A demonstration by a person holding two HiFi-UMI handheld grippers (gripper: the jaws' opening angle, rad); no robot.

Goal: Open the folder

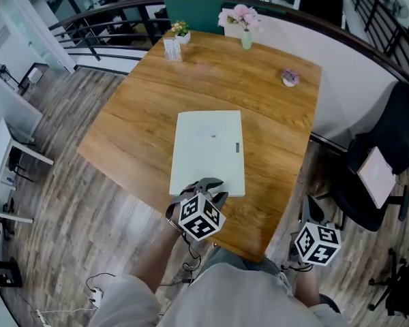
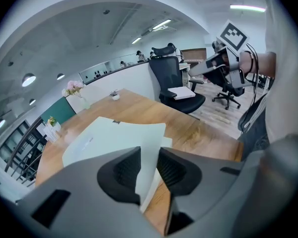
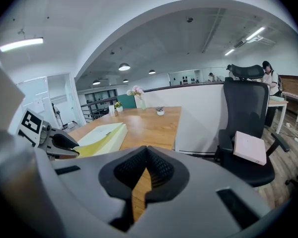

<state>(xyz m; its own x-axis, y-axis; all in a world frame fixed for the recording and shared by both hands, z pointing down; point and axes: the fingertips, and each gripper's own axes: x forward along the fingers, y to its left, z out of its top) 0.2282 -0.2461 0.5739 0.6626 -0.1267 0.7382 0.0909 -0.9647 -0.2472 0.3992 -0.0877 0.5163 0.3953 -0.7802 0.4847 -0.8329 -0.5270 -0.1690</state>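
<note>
A pale white folder [image 1: 211, 145] lies flat near the front edge of the wooden table [image 1: 273, 114]. My left gripper [image 1: 208, 184] is at the folder's near edge, shut on the front cover [image 2: 109, 135], which runs between its pads. In the right gripper view that cover stands slightly lifted at the near edge, with yellow inside [image 3: 97, 133] showing under it, and the left gripper [image 3: 64, 145] pinches it. My right gripper [image 1: 308, 213] hangs off the table's right front corner, shut with nothing between its pads [image 3: 146, 160].
At the table's far side stand a vase of pink flowers [image 1: 245, 29], a small potted plant [image 1: 180, 33] and a card holder [image 1: 172, 48]. A small pot [image 1: 290, 78] sits near the right edge. A black office chair [image 1: 388, 169] with a pad on its seat is to the right.
</note>
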